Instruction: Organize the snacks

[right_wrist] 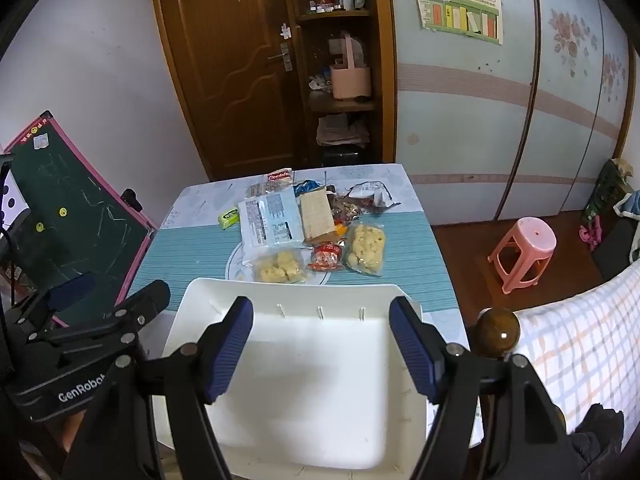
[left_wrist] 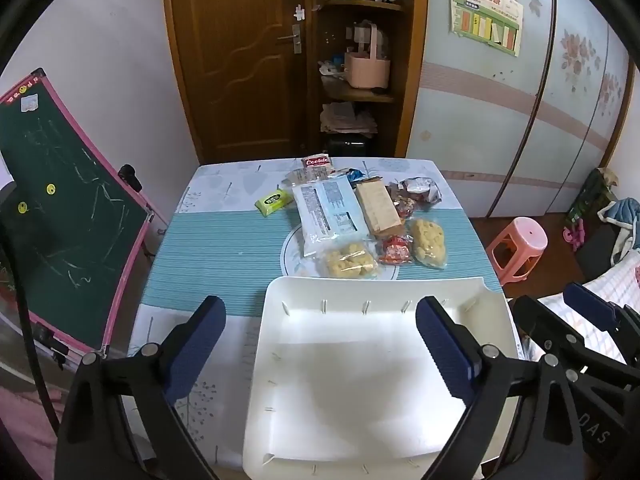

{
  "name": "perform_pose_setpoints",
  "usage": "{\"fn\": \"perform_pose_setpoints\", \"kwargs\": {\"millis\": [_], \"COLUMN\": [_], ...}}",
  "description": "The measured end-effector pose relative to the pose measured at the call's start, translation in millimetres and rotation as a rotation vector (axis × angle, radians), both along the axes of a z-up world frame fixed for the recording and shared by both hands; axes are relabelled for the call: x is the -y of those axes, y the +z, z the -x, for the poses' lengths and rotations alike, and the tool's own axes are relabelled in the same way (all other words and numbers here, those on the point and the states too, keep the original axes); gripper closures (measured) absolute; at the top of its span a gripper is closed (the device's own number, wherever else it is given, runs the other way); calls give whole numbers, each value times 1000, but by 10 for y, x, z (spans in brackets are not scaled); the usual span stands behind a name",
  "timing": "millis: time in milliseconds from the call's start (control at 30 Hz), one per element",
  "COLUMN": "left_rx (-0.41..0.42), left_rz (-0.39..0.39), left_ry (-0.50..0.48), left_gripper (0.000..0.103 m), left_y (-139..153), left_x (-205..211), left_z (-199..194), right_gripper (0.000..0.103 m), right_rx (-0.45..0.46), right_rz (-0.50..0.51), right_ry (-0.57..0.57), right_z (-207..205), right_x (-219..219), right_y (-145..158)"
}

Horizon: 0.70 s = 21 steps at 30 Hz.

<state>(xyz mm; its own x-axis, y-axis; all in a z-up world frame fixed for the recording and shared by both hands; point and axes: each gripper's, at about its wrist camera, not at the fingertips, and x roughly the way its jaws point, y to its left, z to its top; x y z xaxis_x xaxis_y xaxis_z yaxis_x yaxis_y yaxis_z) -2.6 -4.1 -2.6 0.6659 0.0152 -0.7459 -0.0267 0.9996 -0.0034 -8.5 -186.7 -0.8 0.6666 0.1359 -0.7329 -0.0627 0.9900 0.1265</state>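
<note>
A white tray (left_wrist: 360, 380) (right_wrist: 312, 392) lies empty at the near edge of the table. Beyond it sits a pile of snack packets: a large pale blue bag (left_wrist: 326, 212) (right_wrist: 270, 218), a tan pack (left_wrist: 378, 210) (right_wrist: 316, 210), two clear bags of yellow puffs (left_wrist: 350, 264) (left_wrist: 428, 242) (right_wrist: 280, 266) (right_wrist: 366, 248), a small red packet (left_wrist: 396, 250) (right_wrist: 326, 260) and a green packet (left_wrist: 274, 202). My left gripper (left_wrist: 320, 344) hangs open above the tray's left part. My right gripper (right_wrist: 322, 344) is open over the tray too, holding nothing.
A round plate (left_wrist: 292, 252) lies under the snacks. A green chalkboard (left_wrist: 68, 208) leans left of the table. A pink stool (left_wrist: 518, 250) stands on the floor to the right, next to a checked bedcover (right_wrist: 576, 340). A wooden door and shelves stand behind.
</note>
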Motion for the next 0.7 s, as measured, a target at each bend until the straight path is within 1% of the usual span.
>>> {"fn": "perform_pose_setpoints", "kwargs": {"millis": [367,467,700], "left_rx": [-22,-28,-38], "left_rz": [-1,-1,-7], "left_ry": [6,8,12], "left_gripper": [8,8,8], "left_y": [-49,-63,-100], "left_x": [-14,-20,-5], "left_z": [-16,-18,-15], "right_gripper": [32,32,32], "right_rx": [-1,-2,-11], "right_rz": [1,4,4], "right_ry": [-1,3,4], "right_z": [35,42,29], "right_x": [-7,-17,-23], "right_y": [-12,-83,-86]}}
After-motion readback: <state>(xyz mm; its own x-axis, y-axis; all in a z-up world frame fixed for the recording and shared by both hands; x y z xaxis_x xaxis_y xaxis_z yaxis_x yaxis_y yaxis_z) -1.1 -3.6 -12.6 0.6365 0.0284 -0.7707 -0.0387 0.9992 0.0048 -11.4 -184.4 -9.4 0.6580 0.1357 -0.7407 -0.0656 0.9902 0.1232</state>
